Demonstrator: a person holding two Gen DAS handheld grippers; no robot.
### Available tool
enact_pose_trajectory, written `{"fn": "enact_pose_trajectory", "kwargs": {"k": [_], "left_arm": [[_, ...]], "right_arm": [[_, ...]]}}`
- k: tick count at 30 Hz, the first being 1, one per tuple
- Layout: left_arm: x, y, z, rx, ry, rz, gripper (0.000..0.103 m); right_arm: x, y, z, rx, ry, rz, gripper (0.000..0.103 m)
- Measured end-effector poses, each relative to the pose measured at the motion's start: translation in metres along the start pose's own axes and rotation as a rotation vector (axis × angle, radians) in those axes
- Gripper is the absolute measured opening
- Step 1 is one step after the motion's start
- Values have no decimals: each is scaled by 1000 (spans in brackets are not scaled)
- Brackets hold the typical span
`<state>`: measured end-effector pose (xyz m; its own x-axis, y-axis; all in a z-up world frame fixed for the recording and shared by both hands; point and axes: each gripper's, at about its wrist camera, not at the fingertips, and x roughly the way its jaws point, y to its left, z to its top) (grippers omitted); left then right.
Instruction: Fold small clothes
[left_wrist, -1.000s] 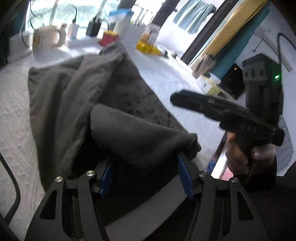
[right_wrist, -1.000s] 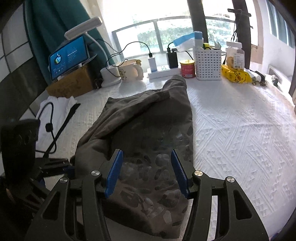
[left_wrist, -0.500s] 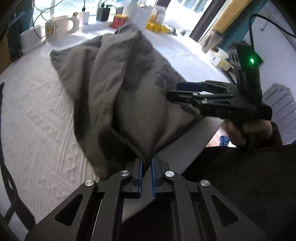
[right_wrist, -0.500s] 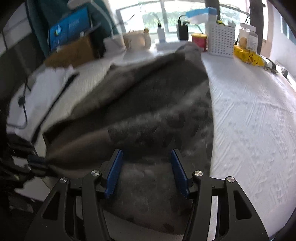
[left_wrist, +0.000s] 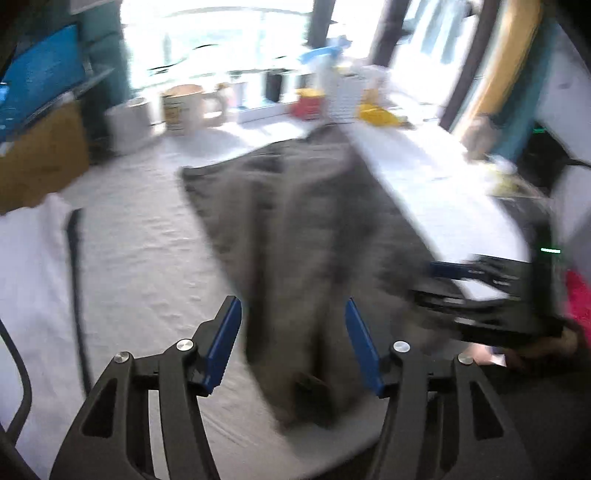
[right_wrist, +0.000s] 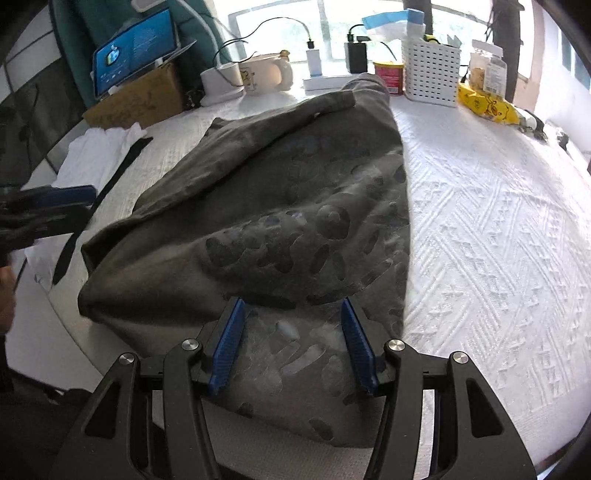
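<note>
A dark grey garment (right_wrist: 277, 206) with a blotchy print lies folded lengthwise on the white bedcover (right_wrist: 480, 221); its near end hangs over the front edge. My right gripper (right_wrist: 291, 302) hovers open just above that near end, its blue pads apart and nothing pinched. In the blurred left wrist view the garment (left_wrist: 295, 221) runs between the pads of my left gripper (left_wrist: 291, 306). Its jaws are opening and do not press on the cloth. Each gripper shows in the other's view: the right gripper (left_wrist: 439, 284) at the right, the left gripper (right_wrist: 86, 205) at the far left.
Along the window stand a mug (right_wrist: 264, 75), a red tin (right_wrist: 388, 75), a white perforated basket (right_wrist: 430, 72) and a yellow packet (right_wrist: 484, 105). A tablet (right_wrist: 135, 55) rests on a cardboard box (right_wrist: 136, 98). A white cloth (right_wrist: 99, 158) with a black strap lies at the left.
The left gripper, shut on the garment's near edge half a second ago, has spread its jaws, let the cloth go and drawn up and back. The right gripper sank towards the garment, still open.
</note>
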<state>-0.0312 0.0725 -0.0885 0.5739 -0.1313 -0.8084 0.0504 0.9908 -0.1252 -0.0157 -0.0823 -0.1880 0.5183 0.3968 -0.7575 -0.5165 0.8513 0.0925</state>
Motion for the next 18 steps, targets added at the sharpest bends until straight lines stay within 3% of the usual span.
{"fn": "enact_pose_trajectory", "kwargs": {"k": [3, 18], "left_arm": [[16, 0, 6, 25, 6, 45, 58], [58, -42, 69, 153, -2, 41, 58]], "right_arm": [[-3, -7, 5, 21, -12, -3, 58], [0, -61, 37, 112, -71, -22, 58]]}}
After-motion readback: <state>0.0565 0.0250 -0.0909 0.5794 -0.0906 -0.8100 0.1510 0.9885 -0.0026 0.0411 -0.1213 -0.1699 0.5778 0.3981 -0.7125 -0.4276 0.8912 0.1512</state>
